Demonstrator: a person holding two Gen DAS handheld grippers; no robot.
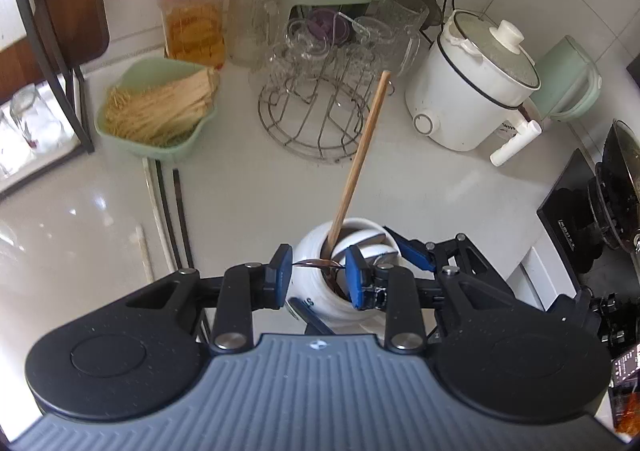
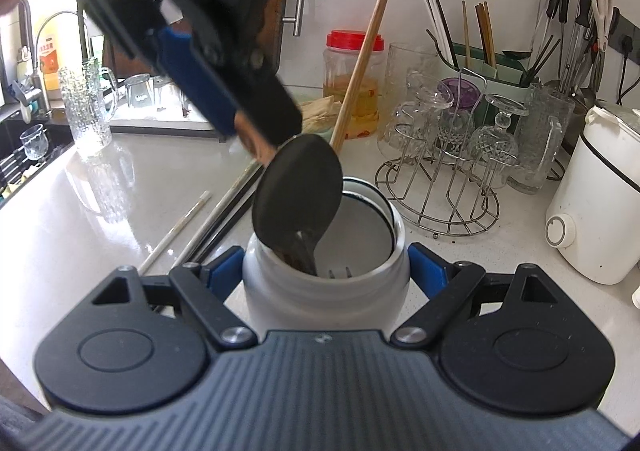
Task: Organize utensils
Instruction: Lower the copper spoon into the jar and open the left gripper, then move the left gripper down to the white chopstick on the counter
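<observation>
One white jar near front edge of worktop, clamped at both sides by right gripper. Left gripper above jar mouth, clenched on one dark spoon, its bowl up, its other end inside jar. One wooden chopstick stands in jar, leaning. Three loose chopsticks lie on worktop left of jar.

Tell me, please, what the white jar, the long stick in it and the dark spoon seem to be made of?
White jar: probably glazed ceramic, with a smooth glossy wall.
Long stick: looks like bare wood or bamboo, pale tan and matte.
Dark spoon: matte black bowl, possibly plastic or lacquered wood; unclear.
</observation>
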